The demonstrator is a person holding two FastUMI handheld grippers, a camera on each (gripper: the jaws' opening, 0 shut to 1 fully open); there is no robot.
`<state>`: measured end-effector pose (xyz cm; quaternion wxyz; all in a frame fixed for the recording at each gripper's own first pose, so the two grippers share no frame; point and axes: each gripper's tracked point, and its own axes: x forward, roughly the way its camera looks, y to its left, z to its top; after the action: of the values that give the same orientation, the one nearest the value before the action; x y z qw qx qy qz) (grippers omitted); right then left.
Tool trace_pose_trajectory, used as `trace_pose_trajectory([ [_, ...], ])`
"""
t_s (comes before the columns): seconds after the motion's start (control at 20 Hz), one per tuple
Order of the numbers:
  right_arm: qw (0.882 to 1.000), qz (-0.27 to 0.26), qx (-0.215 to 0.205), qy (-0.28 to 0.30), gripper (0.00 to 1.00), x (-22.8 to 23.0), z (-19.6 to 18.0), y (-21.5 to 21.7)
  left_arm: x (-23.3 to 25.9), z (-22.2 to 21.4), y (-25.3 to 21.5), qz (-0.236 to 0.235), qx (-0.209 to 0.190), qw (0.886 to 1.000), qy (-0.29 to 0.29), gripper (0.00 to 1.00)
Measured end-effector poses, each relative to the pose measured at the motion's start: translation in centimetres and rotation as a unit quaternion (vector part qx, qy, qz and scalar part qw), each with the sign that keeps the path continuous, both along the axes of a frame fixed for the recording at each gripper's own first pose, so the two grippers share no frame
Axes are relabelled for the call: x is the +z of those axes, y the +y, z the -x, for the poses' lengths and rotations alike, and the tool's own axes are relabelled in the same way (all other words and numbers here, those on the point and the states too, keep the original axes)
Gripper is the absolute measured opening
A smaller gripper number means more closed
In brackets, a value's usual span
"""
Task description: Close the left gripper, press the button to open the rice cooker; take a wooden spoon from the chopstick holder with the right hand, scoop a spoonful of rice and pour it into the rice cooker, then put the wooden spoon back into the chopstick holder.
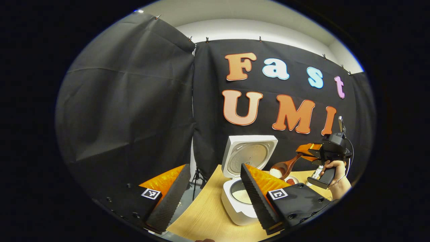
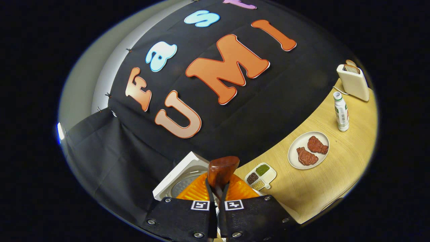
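One rice cooker [image 1: 245, 188] on the wooden table [image 1: 205, 215], lid [image 1: 249, 155] raised upright, white rice visible in the pot; right half hidden behind the left gripper's own right finger. Left gripper [image 1: 215, 191] gaping wide, nothing between its two fingers (ridged black pads, orange backs), hovering in front of the cooker.

One wooden spoon [image 1: 284, 168], clamped by its handle in the right gripper [image 1: 307, 151], bowl tilted down and carrying a small heap of white rice, held above and just right of the open pot. One hand [image 1: 332, 168] gripping that tool's handle, partly cut off at the edge. From the right gripper view, the right gripper [image 2: 216, 191] narrowed onto the spoon [image 2: 221, 173], both fingers pressing the handle; only the brown back of the spoon showing, rice hidden. Cooker lid [image 2: 181, 181] mostly covered by the fingers, pot out of sight.

Elsewhere on the table [image 2: 336, 178]: one white plate [image 2: 309, 149] with two reddish-brown pieces of meat; one small divided dish [image 2: 261, 176] with three compartments (dark, green and pale grains); one bottle [image 2: 341, 111] standing upright; one cream toaster [image 2: 353, 82] with bread poking out, hard to count slices. One tripod [image 1: 198, 179] beyond the table's left edge, mostly hidden.
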<state>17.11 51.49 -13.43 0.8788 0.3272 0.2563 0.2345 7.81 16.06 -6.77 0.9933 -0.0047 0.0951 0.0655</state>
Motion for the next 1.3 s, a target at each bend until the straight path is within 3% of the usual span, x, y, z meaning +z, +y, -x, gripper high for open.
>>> trace_pose_trajectory([
  [0.4, 0.995, 0.057, 0.022, -0.075, 0.02, 2.0, 0.8, 1.0, 0.0, 0.4, 0.4, 0.004, 0.004, 1.0, -0.005, 1.0],
  [0.85, 0.989, 0.07, 0.043, -0.126, 0.02, 4.0, 1.7, 1.4, -0.5, 0.5, 0.1, 0.009, -0.006, 1.0, -0.002, 1.0],
  [1.3, 0.967, 0.122, 0.078, -0.21, 0.02, 5.8, 3.9, 2.7, -0.5, 0.7, 0.4, 0.009, -0.01, 1.0, -0.003, 1.0],
])
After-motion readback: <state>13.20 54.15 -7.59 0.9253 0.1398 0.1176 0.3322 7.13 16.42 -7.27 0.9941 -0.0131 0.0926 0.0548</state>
